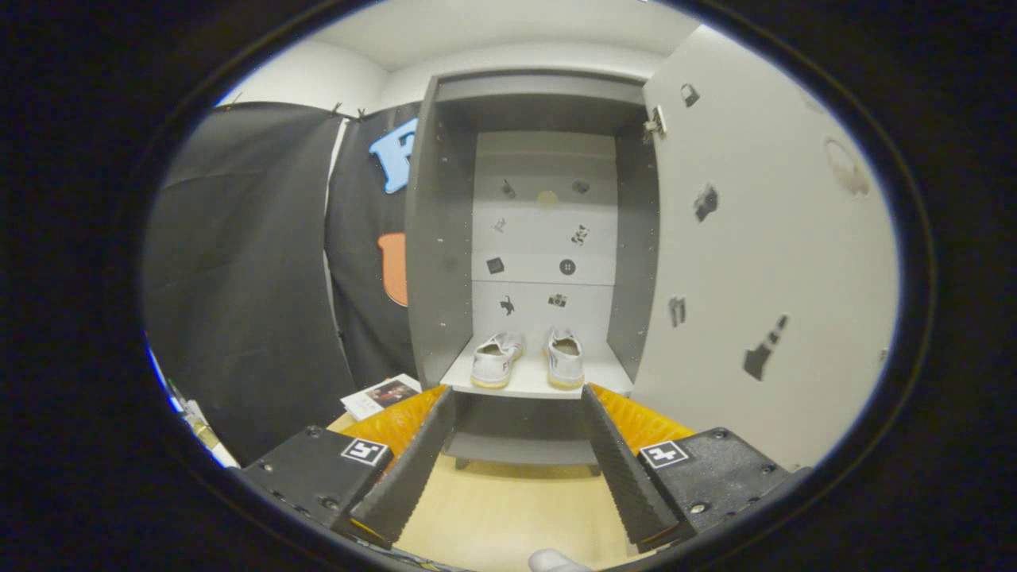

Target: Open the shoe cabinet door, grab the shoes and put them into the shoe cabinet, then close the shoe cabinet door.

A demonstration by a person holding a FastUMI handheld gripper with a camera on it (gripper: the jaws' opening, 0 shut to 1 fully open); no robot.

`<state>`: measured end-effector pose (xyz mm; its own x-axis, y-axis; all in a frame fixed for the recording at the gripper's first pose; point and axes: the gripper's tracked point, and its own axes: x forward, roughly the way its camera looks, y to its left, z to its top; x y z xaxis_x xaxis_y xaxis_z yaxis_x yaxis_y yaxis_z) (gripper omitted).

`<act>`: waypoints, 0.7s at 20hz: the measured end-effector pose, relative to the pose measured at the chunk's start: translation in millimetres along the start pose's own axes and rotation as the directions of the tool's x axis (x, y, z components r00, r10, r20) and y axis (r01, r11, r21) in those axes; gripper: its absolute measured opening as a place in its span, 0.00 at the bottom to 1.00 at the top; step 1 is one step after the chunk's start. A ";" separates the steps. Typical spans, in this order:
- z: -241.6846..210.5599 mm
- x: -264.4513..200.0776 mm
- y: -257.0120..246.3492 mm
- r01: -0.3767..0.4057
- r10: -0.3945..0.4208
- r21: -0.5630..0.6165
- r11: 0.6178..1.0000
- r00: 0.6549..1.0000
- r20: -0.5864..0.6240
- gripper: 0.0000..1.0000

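The shoes (528, 359) sit side by side, heels outward, on the shelf (534, 380) of the shoe cabinet (435, 238), beyond the fingertips. The gripper (518, 397) is spread wide and holds nothing. The cabinet door (763, 254) stands open to the right.

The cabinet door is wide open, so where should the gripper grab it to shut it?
Probably the door's free edge nearest the open gripper, reached from the right: it hinges at the cabinet's top right, I see no handle, and the shoes already sit inside.
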<state>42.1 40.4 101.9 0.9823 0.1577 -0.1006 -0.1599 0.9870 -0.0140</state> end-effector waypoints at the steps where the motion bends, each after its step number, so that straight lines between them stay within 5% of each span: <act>1: 1.3 -20.4 -3.5 0.004 -0.004 0.005 1.000 1.000 0.011 1.00; 9: 2.6 -143.5 -64.3 0.051 -0.054 0.036 0.998 0.997 0.057 1.00; 14: -2.2 -188.8 -152.6 0.180 -0.185 0.067 0.981 0.981 0.063 1.00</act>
<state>-119.1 -140.1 120.9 0.9991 -0.0256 -0.0329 0.0267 0.9990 0.0344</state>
